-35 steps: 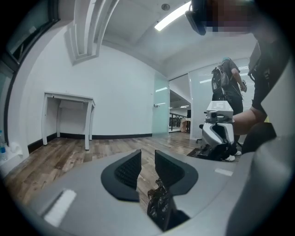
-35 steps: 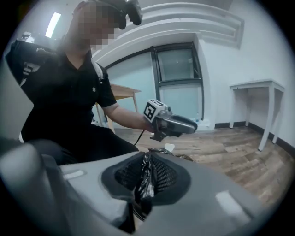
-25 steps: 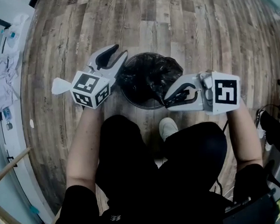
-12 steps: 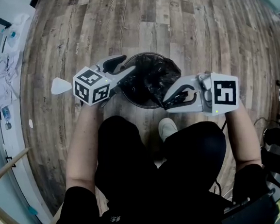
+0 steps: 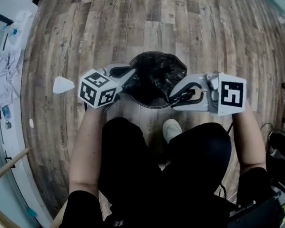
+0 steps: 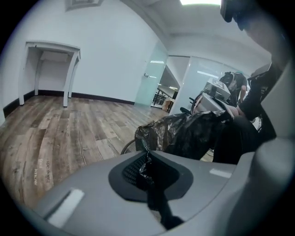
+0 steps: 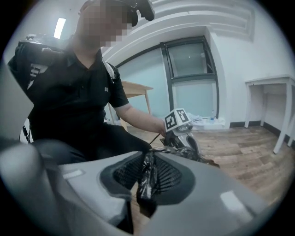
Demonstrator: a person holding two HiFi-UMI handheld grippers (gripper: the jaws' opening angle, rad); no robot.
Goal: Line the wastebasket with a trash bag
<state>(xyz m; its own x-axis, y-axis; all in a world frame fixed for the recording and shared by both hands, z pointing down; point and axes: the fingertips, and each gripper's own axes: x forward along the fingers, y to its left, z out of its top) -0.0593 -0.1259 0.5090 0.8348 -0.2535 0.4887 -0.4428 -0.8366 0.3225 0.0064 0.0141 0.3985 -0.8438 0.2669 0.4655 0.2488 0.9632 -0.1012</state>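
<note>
**A:** So, where is the trash bag?

**B:** It sits in the wastebasket. It is black and crinkly, all bunched up, and it puffs out over the top. The wastebasket stands on the wood floor, just in front of the person's knees.

**A:** What about the left gripper?

**B:** It is at the left side of the rim. Its two jaws are squeezed tight together. A thin bit of the bag's edge is pinched between them.

**A:** And the right gripper?

**B:** It is at the near right side. Its jaws are close together too, and a thicker fold of the bag is clamped between the pads.

**A:** So both have hold of the bag?

**B:** Yes, one on each side.

**A:** Anything else?

**B:** A white shoe is near the wastebasket. A white scrap lies on the floor, off to the left.
</note>
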